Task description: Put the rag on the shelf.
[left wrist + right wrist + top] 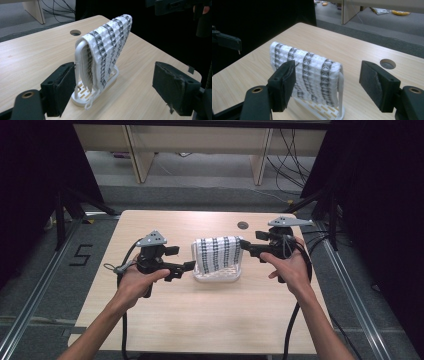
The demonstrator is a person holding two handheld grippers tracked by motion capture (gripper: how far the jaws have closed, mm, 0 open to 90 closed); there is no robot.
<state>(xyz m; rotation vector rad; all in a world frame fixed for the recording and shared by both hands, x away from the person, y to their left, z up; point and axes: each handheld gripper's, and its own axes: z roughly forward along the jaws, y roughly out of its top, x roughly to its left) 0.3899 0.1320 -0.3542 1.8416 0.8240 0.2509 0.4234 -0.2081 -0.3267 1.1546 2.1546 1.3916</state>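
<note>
Only writing I can read is a black "5" on the grey floor off the table's left edge. The towel hangs over a white rack nearer the far edge. My left tongs and right tongs flank it, both wide open, holding nothing. Bare light wood along the near edge.

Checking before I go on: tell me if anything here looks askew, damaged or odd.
Nothing stands out. The towel hangs evenly over the white rack, which stands upright on the table.
</note>
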